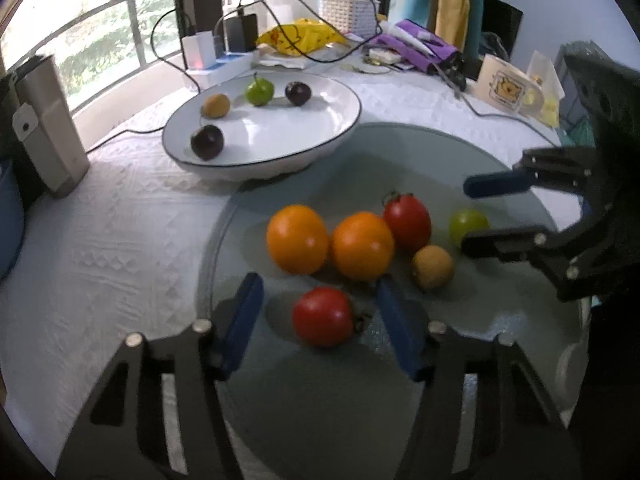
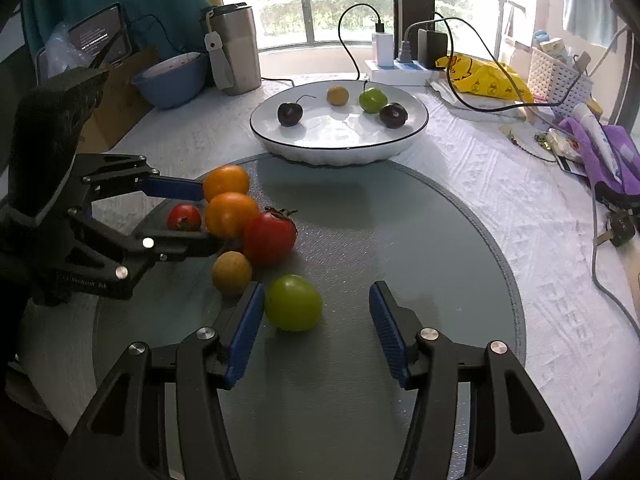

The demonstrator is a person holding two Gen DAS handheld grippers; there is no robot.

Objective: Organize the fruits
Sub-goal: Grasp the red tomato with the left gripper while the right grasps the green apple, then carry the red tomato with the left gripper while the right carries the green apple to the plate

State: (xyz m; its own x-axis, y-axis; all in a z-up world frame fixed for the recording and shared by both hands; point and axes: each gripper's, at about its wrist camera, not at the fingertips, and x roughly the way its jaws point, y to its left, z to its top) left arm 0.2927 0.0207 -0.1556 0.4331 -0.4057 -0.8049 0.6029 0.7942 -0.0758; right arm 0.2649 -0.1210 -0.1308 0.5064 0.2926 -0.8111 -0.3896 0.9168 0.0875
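On a round glass mat point(image 1: 400, 400) lie two oranges point(image 1: 297, 239) point(image 1: 362, 245), two red tomatoes point(image 1: 323, 316) point(image 1: 407, 221), a brown kiwi-like fruit point(image 1: 433, 267) and a green fruit point(image 2: 293, 302). My left gripper point(image 1: 320, 312) is open with the near red tomato between its fingers. My right gripper point(image 2: 316, 316) is open, with the green fruit just inside its left finger point(image 2: 244, 328). A white plate point(image 2: 340, 146) behind holds two dark plums, a green fruit and a small brown fruit.
A steel tumbler point(image 2: 234, 48), a blue bowl point(image 2: 170, 78), a power strip with chargers and cables point(image 2: 404, 66), a yellow bag point(image 2: 480, 76), a white basket point(image 2: 558, 80), a mug point(image 1: 506, 88) and purple items point(image 2: 604, 152) ring the white tablecloth point(image 1: 100, 240).
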